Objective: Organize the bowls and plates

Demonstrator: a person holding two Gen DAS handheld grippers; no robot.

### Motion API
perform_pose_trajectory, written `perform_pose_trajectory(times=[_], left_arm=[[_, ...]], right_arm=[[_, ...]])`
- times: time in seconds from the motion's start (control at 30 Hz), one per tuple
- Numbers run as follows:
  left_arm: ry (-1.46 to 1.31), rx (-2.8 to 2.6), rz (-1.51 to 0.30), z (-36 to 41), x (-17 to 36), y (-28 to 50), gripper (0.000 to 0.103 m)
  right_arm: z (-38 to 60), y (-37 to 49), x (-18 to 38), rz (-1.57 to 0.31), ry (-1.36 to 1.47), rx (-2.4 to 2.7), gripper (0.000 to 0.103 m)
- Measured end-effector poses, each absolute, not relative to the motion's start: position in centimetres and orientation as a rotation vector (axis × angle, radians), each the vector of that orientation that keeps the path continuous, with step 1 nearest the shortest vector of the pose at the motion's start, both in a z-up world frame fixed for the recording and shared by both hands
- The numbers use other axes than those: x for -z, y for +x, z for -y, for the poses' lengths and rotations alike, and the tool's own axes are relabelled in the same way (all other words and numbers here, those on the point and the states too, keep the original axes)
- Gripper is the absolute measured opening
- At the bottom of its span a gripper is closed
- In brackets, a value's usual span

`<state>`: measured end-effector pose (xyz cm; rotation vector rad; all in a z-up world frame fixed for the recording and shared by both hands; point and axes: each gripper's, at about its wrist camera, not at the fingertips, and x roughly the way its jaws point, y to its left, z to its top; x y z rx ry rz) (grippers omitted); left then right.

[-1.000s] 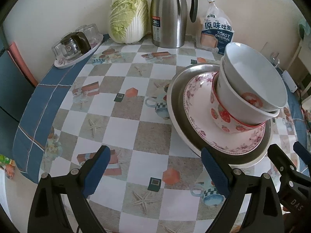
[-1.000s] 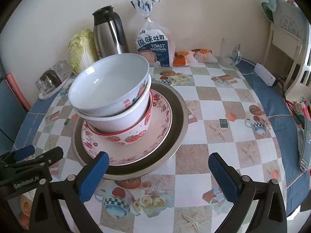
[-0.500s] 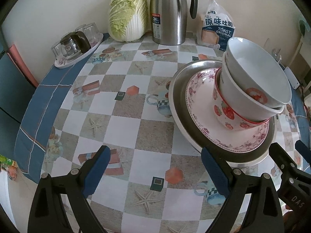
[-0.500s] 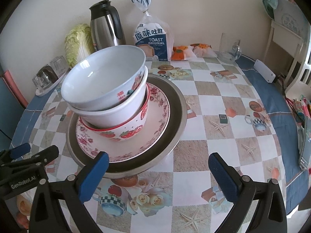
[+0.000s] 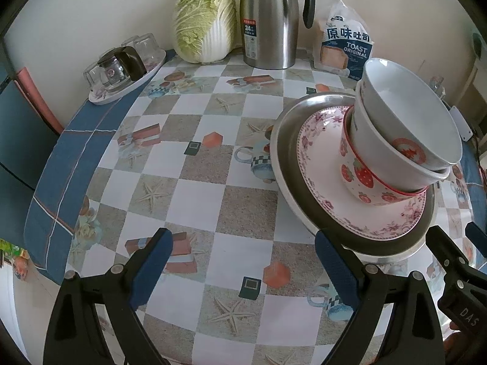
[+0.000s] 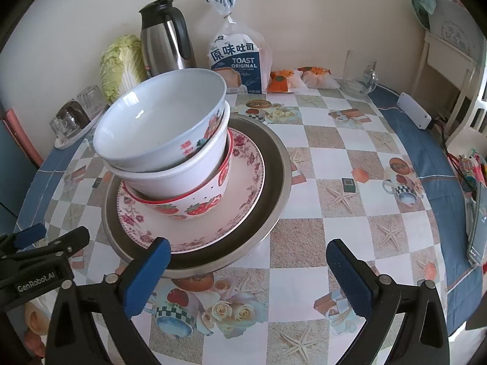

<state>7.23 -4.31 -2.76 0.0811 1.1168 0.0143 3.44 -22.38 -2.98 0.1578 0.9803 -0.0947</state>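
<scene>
On the round table stands one pile: a steel plate [image 6: 275, 164] [image 5: 286, 140], a pink flowered plate [image 6: 243, 188] [image 5: 316, 140] on it, then a strawberry bowl [image 6: 194, 210] [image 5: 359, 179] holding two nested white bowls [image 6: 158, 127] [image 5: 404, 118], the top ones leaning. My left gripper [image 5: 243, 261] is open over bare tablecloth, left of the pile. My right gripper [image 6: 248, 269] is open too, with its left fingertip [image 6: 152, 261] near the steel plate's front rim. Neither holds anything.
Along the wall stand a cabbage [image 5: 205, 21], a steel thermos jug [image 5: 269, 21], a toast bag [image 6: 237, 60], wrapped snacks [image 6: 301, 79] and a glass mug [image 6: 357, 76]. A tray of glasses [image 5: 124, 70] sits far left. A phone [image 6: 479, 222] lies at the right edge.
Both cameras have pulled back slightly and the pile of dishes sits a little farther from the fingers. Both grippers stay open.
</scene>
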Motion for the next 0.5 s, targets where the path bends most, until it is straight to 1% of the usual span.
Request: perform_pose_trajectory(times=[0.5], left_arm=[[0.077, -0.019, -1.124, 4.22, 2.9, 7.29, 0.095]], right_arm=[[22.42, 3.5, 3.0, -0.992, 0.156, 0.098, 0.103]])
